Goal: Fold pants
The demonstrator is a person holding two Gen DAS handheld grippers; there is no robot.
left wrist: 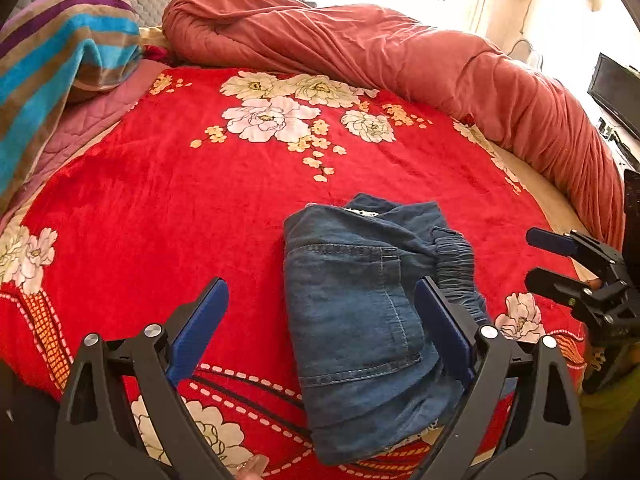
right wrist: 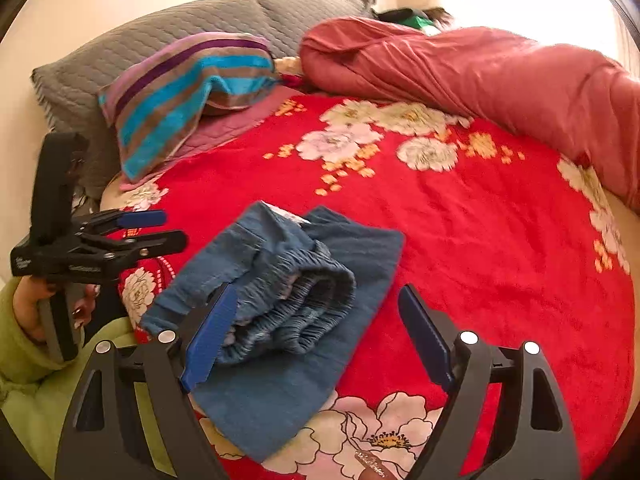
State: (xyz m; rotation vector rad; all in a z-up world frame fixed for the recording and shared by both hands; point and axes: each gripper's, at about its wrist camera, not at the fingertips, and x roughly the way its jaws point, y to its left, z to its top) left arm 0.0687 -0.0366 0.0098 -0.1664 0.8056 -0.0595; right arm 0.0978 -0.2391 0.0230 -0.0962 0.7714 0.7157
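Your pants [left wrist: 360, 312] lie folded into a compact denim bundle on the red floral blanket [left wrist: 160, 200], near the bed's front edge and close under both tools. In the left wrist view the bundle's long axis runs from the near edge of the bed away towards the rolled red duvet [left wrist: 400, 60], leaning a little left at the far end. The back pocket faces up on the flat left half. The gathered elastic waistband [right wrist: 304, 304] is bunched along the right side, its opening turned towards your right gripper [right wrist: 316, 332].

Your left gripper [left wrist: 324, 320] hangs above the bundle with its jaws spread wide. The pants show between the blue pads [left wrist: 200, 324], but neither pad presses on the cloth. Your right gripper also stands wide open. Its left pad sits in front of the waistband folds, and whether it brushes them cannot be told; the right pad is over bare blanket.

In the right wrist view, a hand [right wrist: 36, 308] in a green sleeve [right wrist: 24, 380] grips the left tool's handle. A striped towel [right wrist: 180, 92] lies against a grey pillow [right wrist: 140, 48] at the head of the bed.
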